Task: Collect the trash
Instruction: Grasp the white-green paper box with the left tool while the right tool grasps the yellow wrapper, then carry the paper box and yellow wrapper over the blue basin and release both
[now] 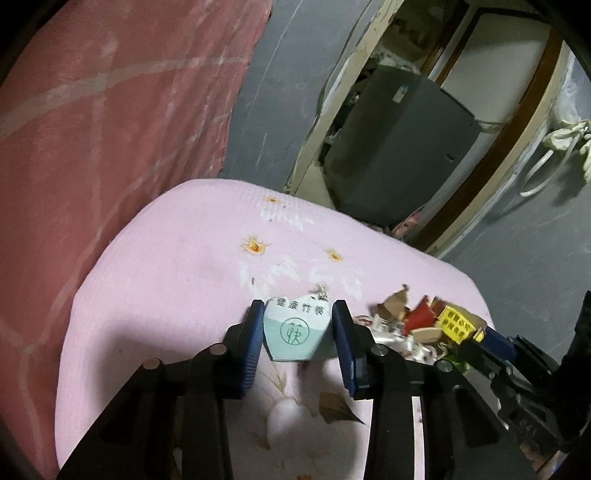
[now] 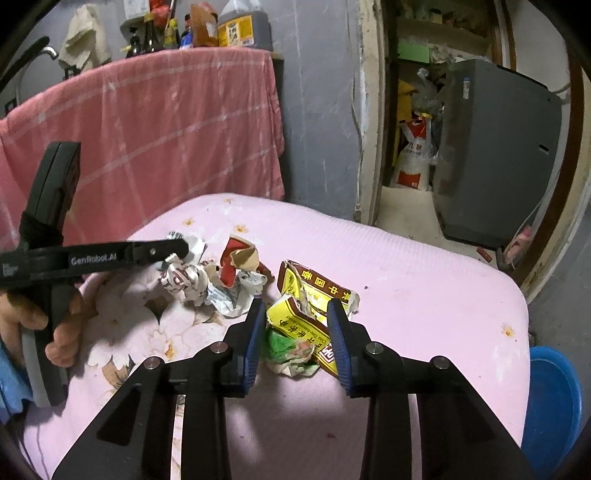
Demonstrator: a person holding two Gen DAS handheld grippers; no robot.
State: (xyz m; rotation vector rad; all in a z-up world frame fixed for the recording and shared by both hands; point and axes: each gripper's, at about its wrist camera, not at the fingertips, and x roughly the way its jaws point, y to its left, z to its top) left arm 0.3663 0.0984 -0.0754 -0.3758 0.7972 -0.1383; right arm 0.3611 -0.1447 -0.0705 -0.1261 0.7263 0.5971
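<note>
Trash lies on a pink tabletop [image 1: 177, 280]. My left gripper [image 1: 297, 317] has its blue fingers on both sides of a white-and-teal paper wrapper [image 1: 297, 332] with green printing and is shut on it. To its right lies a heap of torn card, red and yellow scraps [image 1: 424, 321]. In the right wrist view my right gripper [image 2: 297, 314] is open around a crumpled yellow-and-brown wrapper [image 2: 314, 295] and a green scrap [image 2: 286, 345]. Crumpled printed papers [image 2: 192, 280] and a red torn piece [image 2: 236, 258] lie to the left, beside the left gripper's body [image 2: 92, 256].
A pink cloth [image 2: 147, 129] hangs behind the table, with bottles [image 2: 240, 26] above it. A grey appliance [image 2: 495, 147] stands in the doorway at the right. A blue basin [image 2: 550, 402] sits on the floor beside the table's right edge [image 2: 524, 332].
</note>
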